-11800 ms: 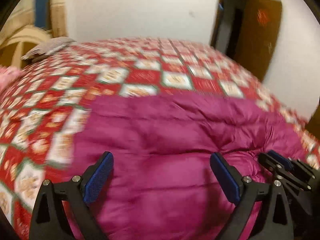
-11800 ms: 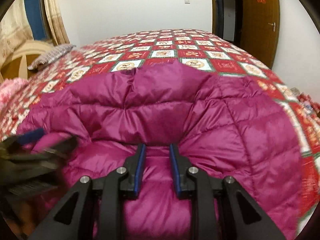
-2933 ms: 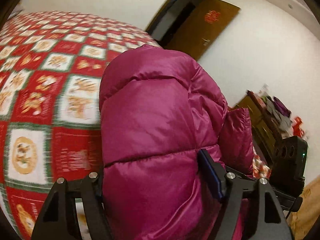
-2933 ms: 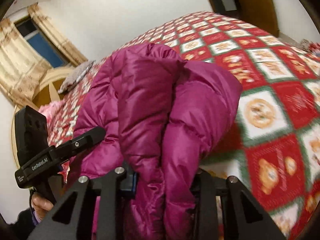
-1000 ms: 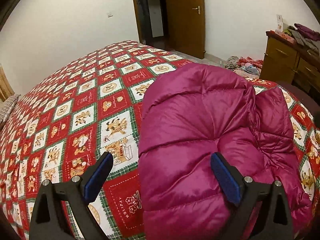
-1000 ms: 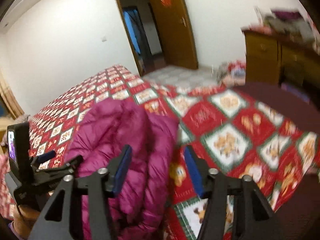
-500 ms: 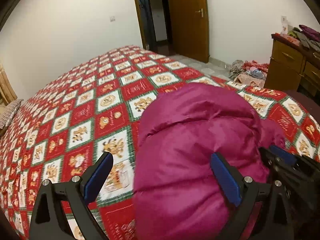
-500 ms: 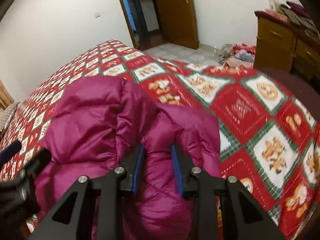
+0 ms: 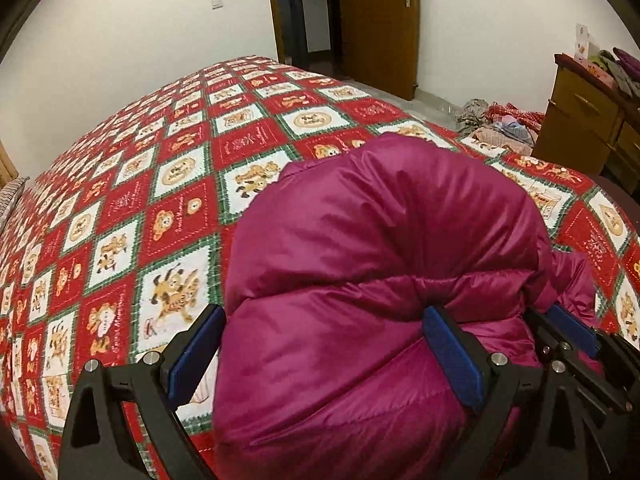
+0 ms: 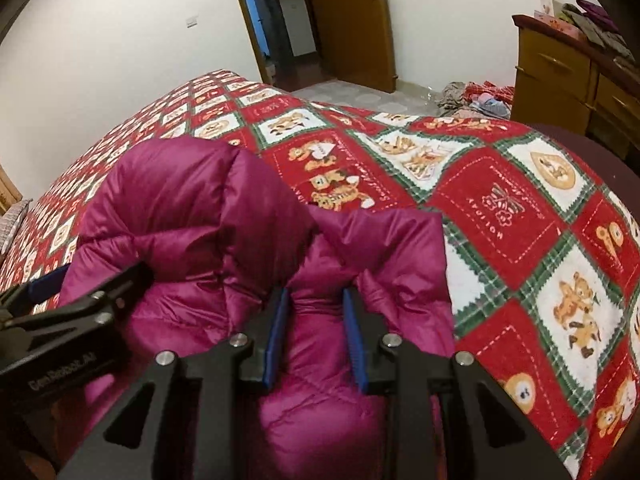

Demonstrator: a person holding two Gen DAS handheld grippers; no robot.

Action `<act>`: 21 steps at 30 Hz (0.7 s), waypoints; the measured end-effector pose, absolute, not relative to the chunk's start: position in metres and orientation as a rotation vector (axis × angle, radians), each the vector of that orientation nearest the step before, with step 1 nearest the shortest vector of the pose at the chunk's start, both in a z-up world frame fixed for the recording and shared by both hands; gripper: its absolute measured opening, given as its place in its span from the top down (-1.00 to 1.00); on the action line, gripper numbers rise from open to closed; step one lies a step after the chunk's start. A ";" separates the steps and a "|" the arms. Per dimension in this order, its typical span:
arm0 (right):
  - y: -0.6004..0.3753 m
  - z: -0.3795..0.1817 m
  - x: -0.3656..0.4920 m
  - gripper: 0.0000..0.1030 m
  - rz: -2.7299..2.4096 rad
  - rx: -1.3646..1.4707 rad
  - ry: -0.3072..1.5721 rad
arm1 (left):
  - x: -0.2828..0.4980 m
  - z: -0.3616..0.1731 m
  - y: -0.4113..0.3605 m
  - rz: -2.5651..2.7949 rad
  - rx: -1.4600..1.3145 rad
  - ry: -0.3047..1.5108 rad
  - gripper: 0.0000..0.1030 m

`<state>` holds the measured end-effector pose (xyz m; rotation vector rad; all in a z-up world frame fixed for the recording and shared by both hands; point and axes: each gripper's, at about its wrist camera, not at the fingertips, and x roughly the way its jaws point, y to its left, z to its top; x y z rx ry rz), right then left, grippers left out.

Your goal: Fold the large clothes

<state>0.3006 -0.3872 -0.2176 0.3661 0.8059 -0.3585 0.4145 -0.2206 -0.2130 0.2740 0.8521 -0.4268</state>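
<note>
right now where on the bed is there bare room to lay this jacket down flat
The quilt is bare from the magenta down jacket across to the white wall, and beyond it toward the doorway. A narrower strip runs between the jacket and the bed's edge facing the dresser. It is crowded where the left gripper and right gripper meet the jacket.

Bedroom around me: plain white walls [image 9: 120, 40], a light switch plate [image 9: 216, 3] on the far one. Bed cover [image 9: 132, 208] is a red, white and green check with bear prints, filling most of both views. Brown wooden door [image 9: 376, 20] stands open on the far side, dark doorway [image 9: 304, 12] just left of it. Pale tiled floor [image 10: 360, 94] past the bed's foot, a heap of loose clothes [image 9: 500, 124] on it. Wooden dresser [image 10: 568, 76] at right, folded items stacked on top. Striped pillow edge [image 9: 10, 196] at far left. Light is even, indoor.
</note>
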 end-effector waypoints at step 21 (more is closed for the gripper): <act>-0.365 -0.205 0.302 0.30 -0.429 0.210 0.841 | 0.387 -0.196 -0.187 -0.497 0.252 0.887 -0.99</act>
